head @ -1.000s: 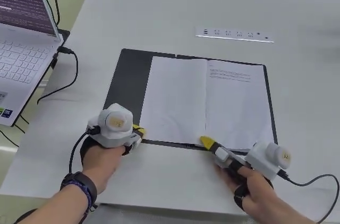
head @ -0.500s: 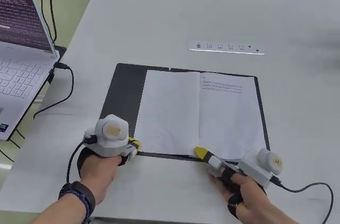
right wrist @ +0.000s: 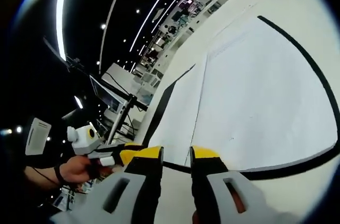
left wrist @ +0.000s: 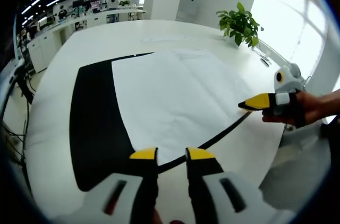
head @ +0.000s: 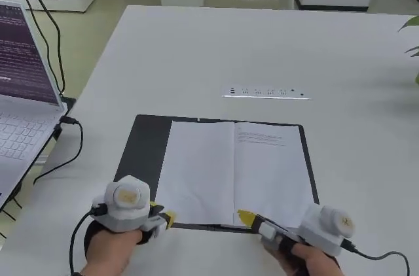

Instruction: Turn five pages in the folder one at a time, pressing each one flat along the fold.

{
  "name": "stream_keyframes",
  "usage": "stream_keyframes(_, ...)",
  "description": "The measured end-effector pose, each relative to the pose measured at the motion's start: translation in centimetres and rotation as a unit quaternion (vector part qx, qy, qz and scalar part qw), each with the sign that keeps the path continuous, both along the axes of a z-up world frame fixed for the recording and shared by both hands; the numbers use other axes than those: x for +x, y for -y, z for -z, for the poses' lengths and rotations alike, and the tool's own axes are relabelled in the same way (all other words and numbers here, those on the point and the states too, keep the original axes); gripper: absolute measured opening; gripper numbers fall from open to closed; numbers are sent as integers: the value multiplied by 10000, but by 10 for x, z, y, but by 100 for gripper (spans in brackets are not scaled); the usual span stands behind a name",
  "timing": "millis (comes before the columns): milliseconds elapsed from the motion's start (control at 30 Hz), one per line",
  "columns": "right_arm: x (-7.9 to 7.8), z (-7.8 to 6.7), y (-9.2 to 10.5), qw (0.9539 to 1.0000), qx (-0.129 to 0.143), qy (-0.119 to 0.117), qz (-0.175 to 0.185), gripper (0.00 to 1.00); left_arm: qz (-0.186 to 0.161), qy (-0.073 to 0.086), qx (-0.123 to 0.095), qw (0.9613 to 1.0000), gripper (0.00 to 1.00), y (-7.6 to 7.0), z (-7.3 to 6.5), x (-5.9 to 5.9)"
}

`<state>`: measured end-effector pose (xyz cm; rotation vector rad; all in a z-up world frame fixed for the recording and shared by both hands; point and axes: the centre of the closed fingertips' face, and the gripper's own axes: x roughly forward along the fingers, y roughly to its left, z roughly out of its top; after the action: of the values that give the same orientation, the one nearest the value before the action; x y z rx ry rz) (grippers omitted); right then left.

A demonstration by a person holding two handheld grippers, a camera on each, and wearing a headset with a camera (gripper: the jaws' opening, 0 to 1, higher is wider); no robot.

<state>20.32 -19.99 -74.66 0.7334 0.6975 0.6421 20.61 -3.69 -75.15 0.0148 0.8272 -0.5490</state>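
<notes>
A black folder (head: 141, 152) lies open on the white table. It holds a blank left page (head: 196, 168) and a right page (head: 272, 165) with a few printed lines at its top. My left gripper (head: 167, 218) rests shut on the table at the folder's near edge, just below the left page's corner (left wrist: 171, 155). My right gripper (head: 245, 217) is shut, its yellow tip at the near end of the fold (right wrist: 177, 154). Nothing sits between either pair of jaws. The right gripper (left wrist: 255, 102) also appears at the folder's edge in the left gripper view.
An open laptop (head: 19, 99) stands at the table's left edge, with a black cable (head: 69, 152) trailing toward the folder. A socket strip (head: 265, 93) is set into the table beyond the folder. A potted plant (left wrist: 239, 22) stands far off.
The head camera has tilted up, so the folder sits lower in the picture. Both grippers keep their places at the folder's near edge.
</notes>
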Motion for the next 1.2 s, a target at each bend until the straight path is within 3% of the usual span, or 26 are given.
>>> stream_keyframes(267, -6, -11, 27, 9983, -461, 309, -196, 31, 99, 143, 48, 9998, 26, 2, -16, -5)
stream_keyframes(400, -11, -14, 42, 9974, -611, 294, -258, 34, 85, 212, 140, 9996, 31, -3, -27, -7)
stream_keyframes(633, -20, -29, 66, 9952, -789, 519, -257, 41, 8, 377, 51, 9993, 36, -4, -45, -10)
stream_keyframes(700, -21, -35, 72, 9940, -855, 621, -290, 47, 72, 497, 6, 9987, 38, -1, -51, -11)
stream_keyframes(833, -22, -49, 83, 9908, -1030, 830, -277, 49, 188, 623, -2, 9979, 42, 2, -63, -14)
stream_keyframes(1067, -23, -67, 104, 9839, -1390, 1108, -203, 51, 376, 740, 35, 9965, 49, -2, -75, -22)
stream_keyframes(1200, -28, -73, 113, 9811, -1554, 1145, -108, 60, 329, 804, 15, 9962, 53, -8, -82, -27)
